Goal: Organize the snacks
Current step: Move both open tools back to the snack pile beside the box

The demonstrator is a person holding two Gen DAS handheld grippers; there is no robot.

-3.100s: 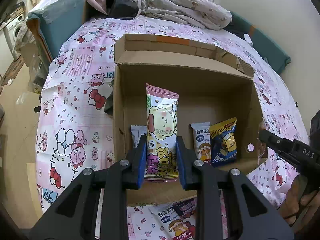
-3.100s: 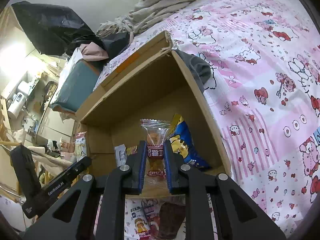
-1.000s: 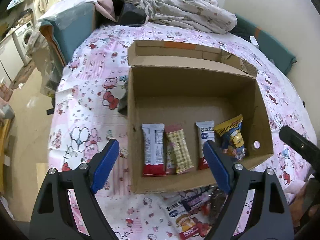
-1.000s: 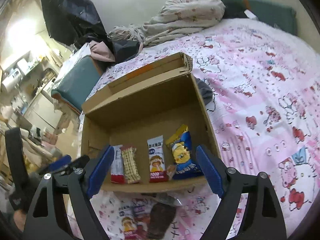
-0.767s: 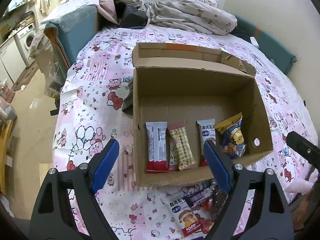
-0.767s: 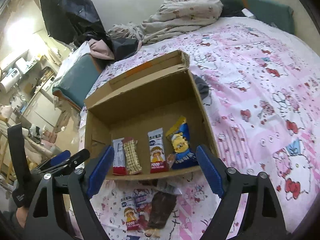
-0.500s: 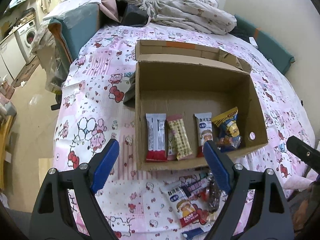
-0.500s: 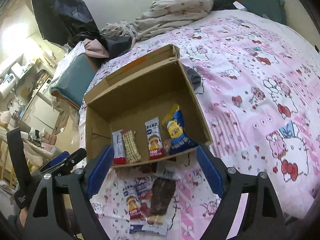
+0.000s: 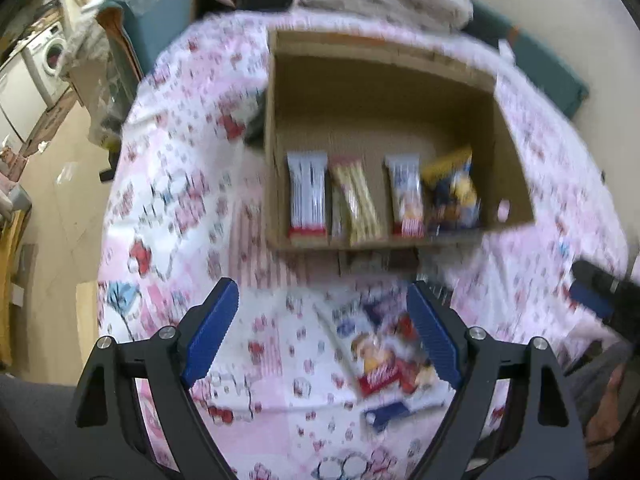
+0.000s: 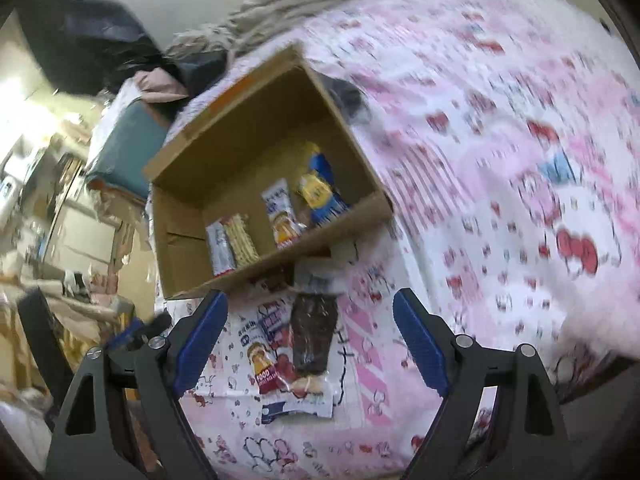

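Left wrist view: the left tool (image 9: 322,320) is released, its blue pads spread wide with nothing gripped. At 12 o'clock the cardboard box (image 9: 512,152) lies on the pink bed (image 9: 168,208). Inside it four snacks (image 9: 380,196) lie in a row: a white-red bar, a yellow checked one, a white-red pack and a blue-yellow bag. Between the pads, toward 3 o'clock, is a blurred loose pile (image 9: 384,356).

Right wrist view: the right tool (image 10: 310,328) is also released and empty. The box (image 10: 280,252) is at 11 o'clock. Just before it, between the pads, lie a dark brown packet (image 10: 314,332) and a white-red pack (image 10: 264,356), overlapping.
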